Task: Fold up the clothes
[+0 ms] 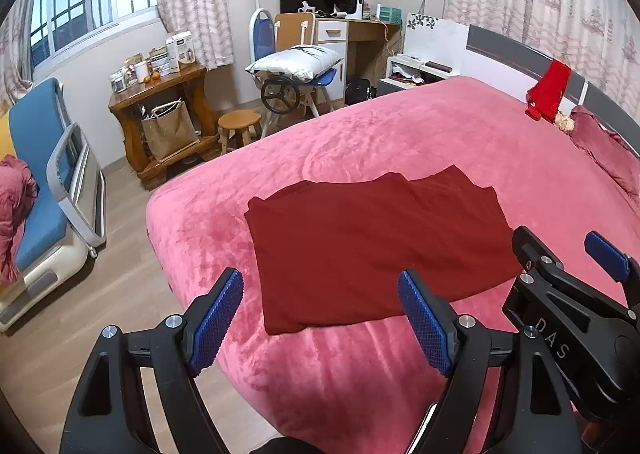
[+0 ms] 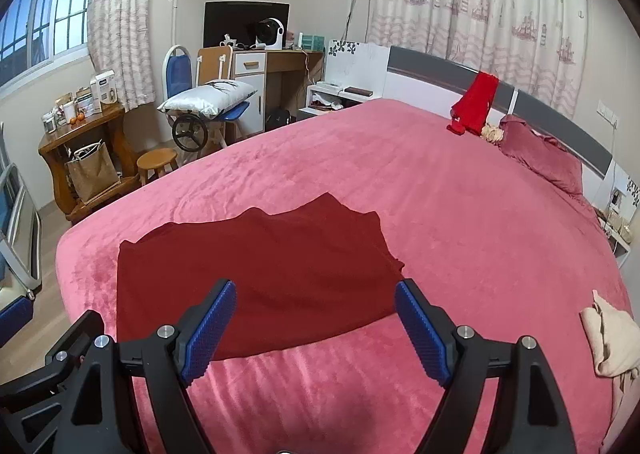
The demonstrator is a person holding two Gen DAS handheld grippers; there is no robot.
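The dark red garment (image 1: 372, 242) lies folded flat on the pink bed (image 1: 400, 125), just ahead of both grippers; the left gripper (image 1: 320, 318) and the right gripper (image 2: 316, 330) gape wide, holding nothing.

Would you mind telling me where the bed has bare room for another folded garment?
Bare blanket lies between the dark red garment and the pillow by the headboard. The bed's right edge holds a beige cloth; a bright red item crowds the headboard.

txt: "DAS" | on: right claw (image 1: 576, 254) body | else: none legible
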